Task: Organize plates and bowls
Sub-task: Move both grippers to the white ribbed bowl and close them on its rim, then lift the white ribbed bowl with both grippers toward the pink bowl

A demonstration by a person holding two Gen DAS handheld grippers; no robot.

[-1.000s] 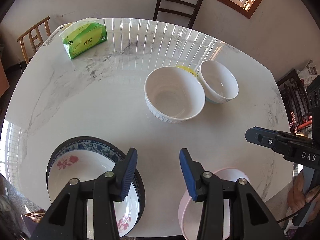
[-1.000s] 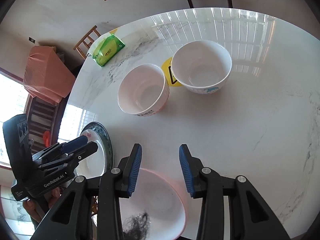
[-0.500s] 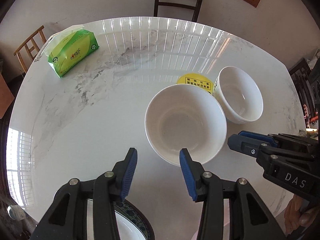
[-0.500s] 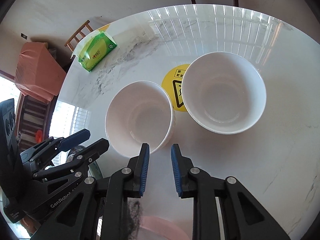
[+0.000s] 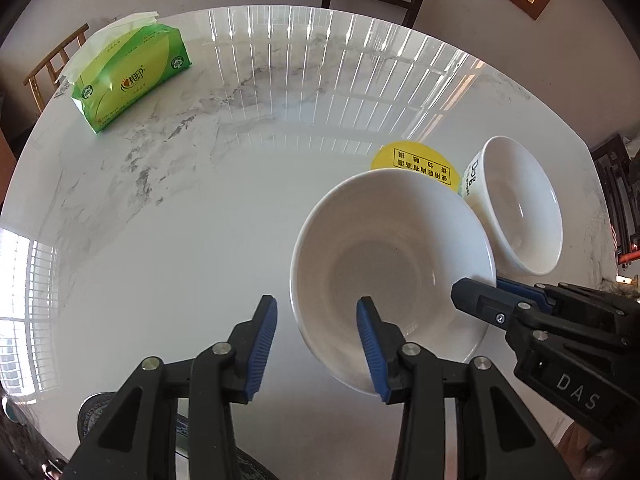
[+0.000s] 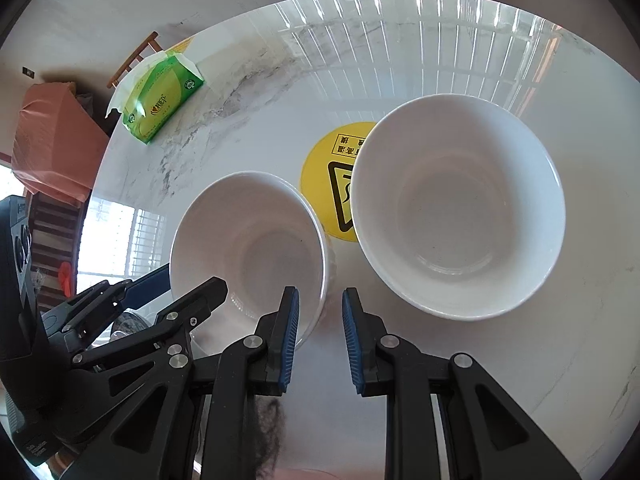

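Nearest us, under the left gripper (image 5: pixel 316 302), a blue-rimmed plate (image 5: pixel 94 404) is cut off by the frame edge, so we cannot read its pattern. Below the right gripper (image 6: pixel 320 292), only a pink sliver shows, too little to name.

Both claws sit on the ribbed white bowl (image 5: pixel 384 264). The left jaws have just been closing. They straddle the bowl's near rim with one pad inside and one outside, and a gap shows on either side, so they are not yet gripping. The right jaws have drawn almost together across the opposite rim. We judge them pinched on it, though from their own camera the outer pad's contact is hard to confirm.

We take this as the grasp step of a two-handed lift. Next the left pads should finish closing on the rim, then both hands should rise evenly so the bowl stays level. Where it goes, we cannot tell.

Just beyond the right claw stands the plain white bowl (image 6: pixel 460 208), partly covering a yellow warning sticker (image 6: pixel 326 184) on the marble table (image 5: pixel 180 240). Far off to the left lies a green tissue pack (image 5: pixel 128 80).
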